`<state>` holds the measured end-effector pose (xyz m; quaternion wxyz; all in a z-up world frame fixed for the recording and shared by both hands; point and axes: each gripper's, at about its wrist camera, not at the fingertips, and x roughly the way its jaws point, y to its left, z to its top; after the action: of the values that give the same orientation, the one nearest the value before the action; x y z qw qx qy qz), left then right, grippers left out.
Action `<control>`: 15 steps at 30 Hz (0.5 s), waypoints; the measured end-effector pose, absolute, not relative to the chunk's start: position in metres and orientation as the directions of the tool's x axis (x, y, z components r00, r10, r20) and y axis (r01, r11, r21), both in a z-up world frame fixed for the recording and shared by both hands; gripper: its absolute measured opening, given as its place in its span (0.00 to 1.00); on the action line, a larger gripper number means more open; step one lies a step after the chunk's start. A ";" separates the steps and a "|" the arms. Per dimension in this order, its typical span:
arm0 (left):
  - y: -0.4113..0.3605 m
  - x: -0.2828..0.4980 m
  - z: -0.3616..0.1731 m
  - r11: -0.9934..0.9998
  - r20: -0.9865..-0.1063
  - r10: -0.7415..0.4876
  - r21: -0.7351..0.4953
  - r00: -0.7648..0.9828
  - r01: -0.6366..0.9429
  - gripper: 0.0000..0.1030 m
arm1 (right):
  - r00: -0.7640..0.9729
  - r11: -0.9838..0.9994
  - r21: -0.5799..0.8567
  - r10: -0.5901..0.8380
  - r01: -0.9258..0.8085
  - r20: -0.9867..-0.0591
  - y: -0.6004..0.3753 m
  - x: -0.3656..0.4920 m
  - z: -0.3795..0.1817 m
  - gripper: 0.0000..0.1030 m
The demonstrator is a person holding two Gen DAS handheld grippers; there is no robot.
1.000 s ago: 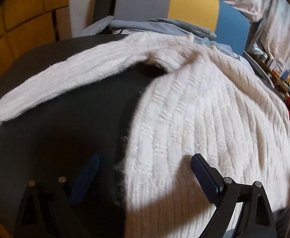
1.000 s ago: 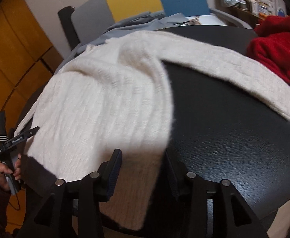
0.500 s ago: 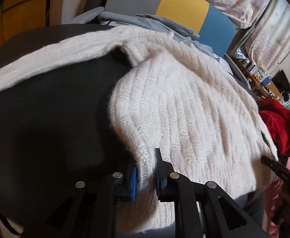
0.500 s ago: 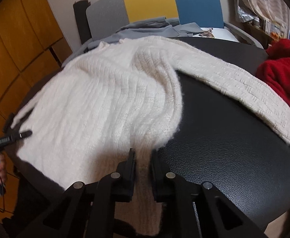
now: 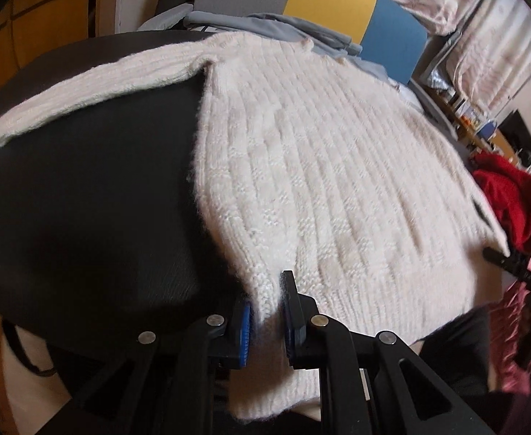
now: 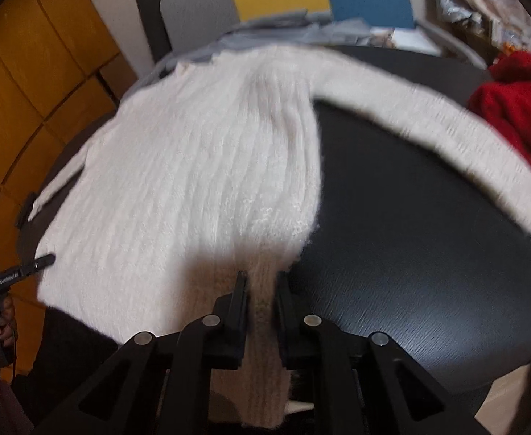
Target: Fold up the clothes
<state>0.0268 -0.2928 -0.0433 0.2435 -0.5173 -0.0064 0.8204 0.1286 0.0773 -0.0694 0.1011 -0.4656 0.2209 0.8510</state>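
Now both tools are clamped on the cream knitted sweater [image 5: 330, 181], where a second ago each stood with its jaws apart over the knit. The left tool [image 5: 267, 311] has gone from wide open to a narrow pinch on the hem at the garment's left lower corner, a fold of knit bunched between its blue pads. The right tool [image 6: 260, 304] grips the hem at the opposite lower corner, where earlier its jaws were half apart around that edge. The sweater lies spread over the round black tabletop [image 5: 84, 199], body flat, one sleeve [image 6: 428, 116] stretched across the far right side toward the red garment [image 6: 512, 108], the other sleeve [image 5: 84, 87] running off to the left. Its side edge, which curled inward half a second ago, now looks straighter in the left view.

The hem's lowest part hangs over the tabletop's near edge and drops behind the tool frames, so its end is hidden. The right view is blurred, and the knit pattern there is hard to read. Grey-blue clothes [image 5: 283, 25] lie on the chair [image 5: 338, 3] beyond the collar, which they partly mask. A hand [image 6: 0, 322] holding the other tool's handle shows at the left edge of the right view, cut off.
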 end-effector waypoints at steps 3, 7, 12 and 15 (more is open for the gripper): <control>-0.295 0.027 -0.042 -0.884 -0.850 0.392 -0.242 -0.351 -0.401 0.16 | -0.559 -0.870 0.336 -0.087 -0.360 -0.824 0.081 0.133 -0.070 0.20; -0.304 0.015 -0.031 -0.879 -0.862 0.361 -0.188 -0.356 -0.438 0.28 | -0.644 -0.798 0.411 -0.038 -0.441 -0.764 0.118 0.146 -0.054 0.23; -0.321 -0.024 -0.019 -0.927 -0.850 0.161 0.045 -0.502 -0.373 0.39 | -0.720 -0.775 0.409 0.082 -0.481 -0.689 0.157 0.130 -0.024 0.24; -0.313 -0.057 -0.005 -0.946 -0.819 0.174 0.015 -0.547 -0.323 0.40 | -0.713 -0.785 0.404 0.068 -0.470 -0.698 0.166 0.099 -0.020 0.26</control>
<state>-0.0571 -0.3129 -0.0045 0.1416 -0.4541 0.0821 0.8758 0.0994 0.1665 -0.0198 0.1529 -0.3467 0.2899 0.8788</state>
